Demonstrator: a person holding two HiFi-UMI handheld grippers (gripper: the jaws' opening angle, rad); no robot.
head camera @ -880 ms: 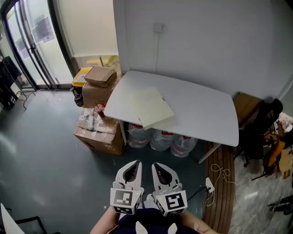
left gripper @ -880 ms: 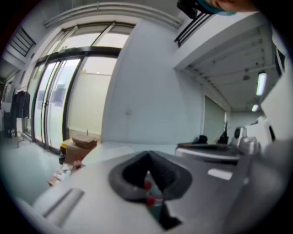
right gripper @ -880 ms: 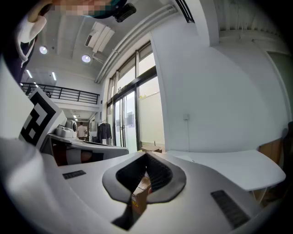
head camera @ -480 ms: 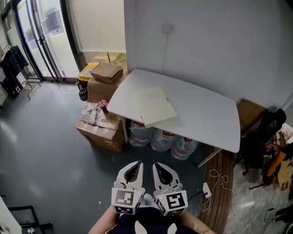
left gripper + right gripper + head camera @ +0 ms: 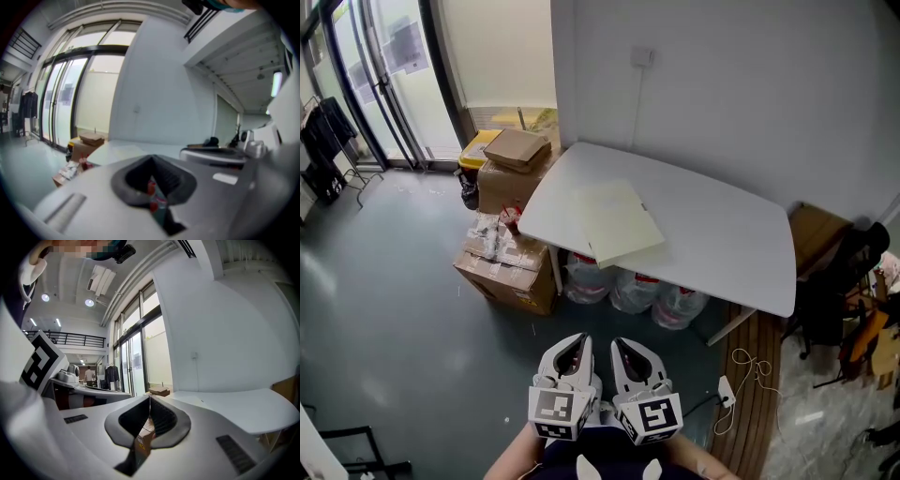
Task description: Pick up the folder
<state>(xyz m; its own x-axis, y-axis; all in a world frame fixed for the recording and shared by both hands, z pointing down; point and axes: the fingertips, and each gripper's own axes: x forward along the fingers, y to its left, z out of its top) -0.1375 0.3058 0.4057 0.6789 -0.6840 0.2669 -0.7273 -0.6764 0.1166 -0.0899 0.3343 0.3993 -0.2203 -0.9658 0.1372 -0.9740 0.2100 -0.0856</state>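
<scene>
White table (image 5: pixel 722 234) bears the folder (image 5: pixel 614 220), distinct only in the head view; left gripper (image 5: pixel 578 337) and right gripper (image 5: pixel 624 343) are closed, empty.

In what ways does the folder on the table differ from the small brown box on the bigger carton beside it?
The folder is pale cream; the small brown box is cardboard brown. The folder is thin like a sheet; the box is visibly thicker. The folder lies on the white table; the box sits on a bigger carton beside the table. Both lie flat.
</scene>
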